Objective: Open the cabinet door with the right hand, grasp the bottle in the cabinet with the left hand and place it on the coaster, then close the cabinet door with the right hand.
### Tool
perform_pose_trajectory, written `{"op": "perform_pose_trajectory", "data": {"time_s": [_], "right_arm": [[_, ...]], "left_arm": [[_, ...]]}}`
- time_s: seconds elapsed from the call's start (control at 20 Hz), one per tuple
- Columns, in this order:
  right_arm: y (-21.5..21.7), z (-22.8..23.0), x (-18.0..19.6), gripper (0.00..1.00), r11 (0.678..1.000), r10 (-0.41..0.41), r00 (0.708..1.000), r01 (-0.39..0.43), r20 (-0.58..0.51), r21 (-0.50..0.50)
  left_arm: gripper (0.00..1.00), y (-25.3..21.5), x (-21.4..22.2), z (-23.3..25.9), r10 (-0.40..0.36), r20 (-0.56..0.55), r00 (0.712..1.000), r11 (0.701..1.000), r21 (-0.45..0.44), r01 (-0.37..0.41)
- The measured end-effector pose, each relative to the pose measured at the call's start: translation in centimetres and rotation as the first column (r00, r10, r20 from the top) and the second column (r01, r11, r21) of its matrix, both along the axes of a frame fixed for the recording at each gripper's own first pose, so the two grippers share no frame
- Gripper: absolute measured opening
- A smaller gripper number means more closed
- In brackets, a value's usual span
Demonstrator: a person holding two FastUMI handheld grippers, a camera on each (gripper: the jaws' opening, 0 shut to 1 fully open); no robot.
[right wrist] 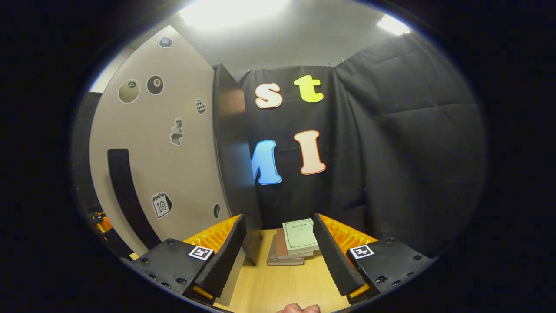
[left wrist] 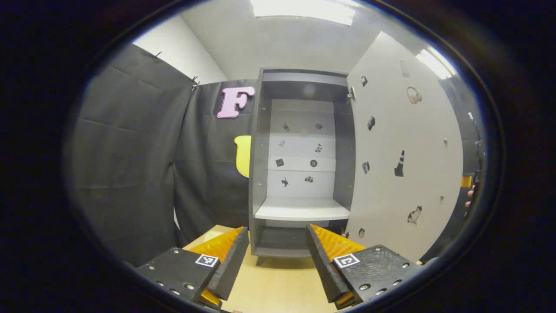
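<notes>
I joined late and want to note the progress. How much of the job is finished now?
Done: the cabinet door stands wide open. The shelf looks bare, so the bottle seems already taken out. In hand: nothing; the left gripper and right gripper are both open. Left: closing the door. I cannot confirm the coaster placement.

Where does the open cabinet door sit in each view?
Left gripper view: the door stands right of centre, its sticker-covered inner face hinged to the cabinet.
Right gripper view: the door fills the left side, outer face with stickers and a dark handle.
Shared landmark: the wooden tabletop.
</notes>
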State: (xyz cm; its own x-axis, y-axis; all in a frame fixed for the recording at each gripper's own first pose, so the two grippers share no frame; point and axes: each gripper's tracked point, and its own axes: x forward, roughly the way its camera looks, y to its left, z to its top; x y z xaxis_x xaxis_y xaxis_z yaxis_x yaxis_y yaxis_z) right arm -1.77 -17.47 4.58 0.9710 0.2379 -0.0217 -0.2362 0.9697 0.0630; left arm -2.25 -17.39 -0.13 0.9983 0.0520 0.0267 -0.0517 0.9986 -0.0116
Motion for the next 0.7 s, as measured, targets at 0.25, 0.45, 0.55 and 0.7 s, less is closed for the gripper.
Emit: {"op": "perform_pose_trajectory", "data": {"time_s": [0.25, 0.45, 0.55, 0.7], "right_arm": [[3.2, 0.7, -1.7, 0.92, 0.998, 0.056, 0.998, -0.056, 0.018, -0.005], [5.0, 2.2, -2.9, 0.92, 0.999, 0.048, 0.999, -0.048, 0.004, 0.016], [5.1, 3.1, -3.6, 0.98, 1.000, 0.018, 1.000, -0.018, 0.012, -0.004], [5.4, 4.0, -4.3, 0.98, 0.999, -0.019, 1.000, 0.020, 0.017, -0.029]], "left_arm": [[0.78, -0.4, -1.3, 0.4, -0.033, 0.039, 0.999, 0.999, -0.005, 0.033], [0.81, 2.9, -0.6, 0.5, -0.019, 0.068, 0.998, 0.997, -0.077, 0.024], [0.85, 5.6, -0.9, 0.3, 0.007, 0.058, 0.998, 0.996, -0.091, -0.002], [0.85, 8.3, -0.5, -0.4, 0.000, 0.023, 1.000, 0.997, -0.076, 0.002]]}}
